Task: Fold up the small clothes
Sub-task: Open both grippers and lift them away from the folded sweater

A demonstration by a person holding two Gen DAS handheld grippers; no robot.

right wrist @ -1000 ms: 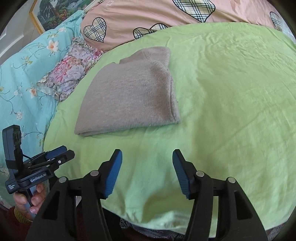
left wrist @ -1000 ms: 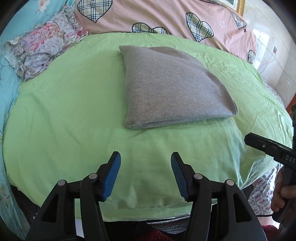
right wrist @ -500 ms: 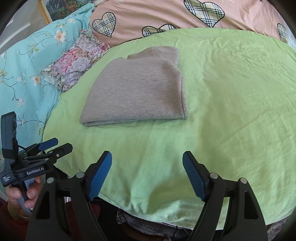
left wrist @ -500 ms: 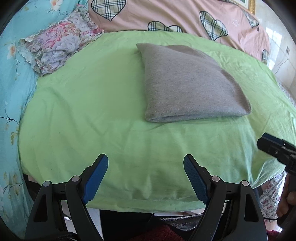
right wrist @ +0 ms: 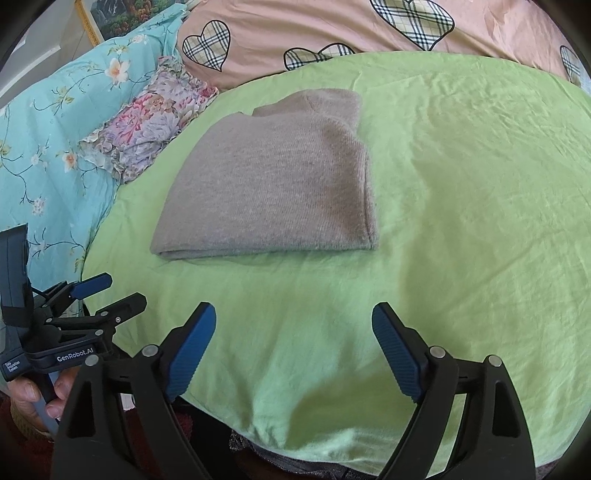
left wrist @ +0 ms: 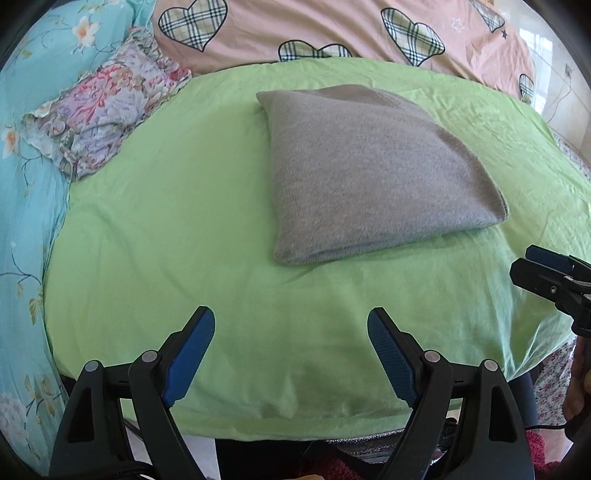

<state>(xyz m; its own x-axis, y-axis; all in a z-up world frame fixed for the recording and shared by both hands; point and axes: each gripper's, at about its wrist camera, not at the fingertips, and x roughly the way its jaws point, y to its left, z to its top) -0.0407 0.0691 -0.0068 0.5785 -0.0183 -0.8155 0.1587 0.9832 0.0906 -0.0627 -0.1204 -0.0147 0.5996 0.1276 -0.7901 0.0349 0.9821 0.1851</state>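
A grey knit garment (left wrist: 369, 170) lies folded into a thick rectangle on the green sheet (left wrist: 184, 206); it also shows in the right wrist view (right wrist: 273, 184). My left gripper (left wrist: 291, 354) is open and empty, held back near the sheet's front edge, well short of the garment. My right gripper (right wrist: 293, 350) is open and empty too, also near the front edge. Each gripper shows at the edge of the other's view: the right one (left wrist: 546, 266), the left one (right wrist: 107, 291).
A folded floral cloth (left wrist: 103, 110) lies at the far left on the turquoise flowered bedding (left wrist: 26, 221). A pink cover with plaid hearts (left wrist: 332, 29) lies behind the green sheet. The green sheet drops off at its front edge (right wrist: 332, 446).
Both grippers have opened wider and drawn back from the garment. The garment has not moved.
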